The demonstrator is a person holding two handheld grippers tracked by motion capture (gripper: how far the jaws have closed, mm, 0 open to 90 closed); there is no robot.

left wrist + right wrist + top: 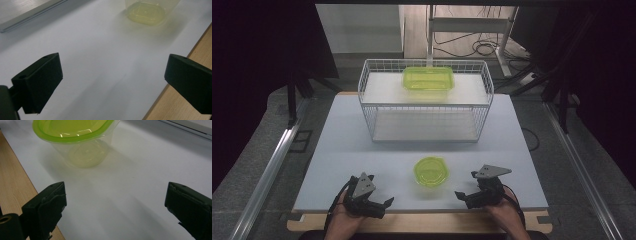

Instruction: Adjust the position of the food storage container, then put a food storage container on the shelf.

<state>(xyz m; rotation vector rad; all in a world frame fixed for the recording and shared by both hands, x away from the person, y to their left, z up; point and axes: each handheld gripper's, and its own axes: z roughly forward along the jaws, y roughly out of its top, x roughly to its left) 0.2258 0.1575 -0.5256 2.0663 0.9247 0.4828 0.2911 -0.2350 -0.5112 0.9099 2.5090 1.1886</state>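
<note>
Right gripper view: translucent green round tub (77, 142), seemingly empty, beyond both wide-apart claws (115, 207) (112, 82).

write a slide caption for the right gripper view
Open right gripper faces a round clear plastic container with a green lid on the white table.

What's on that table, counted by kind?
Green-lidded plastic containers: 2, a round one near the front and a rectangular one on the rack's top shelf
White wire racks: 1
Handheld grippers: 2, left gripper and right gripper
Total: 5
</note>
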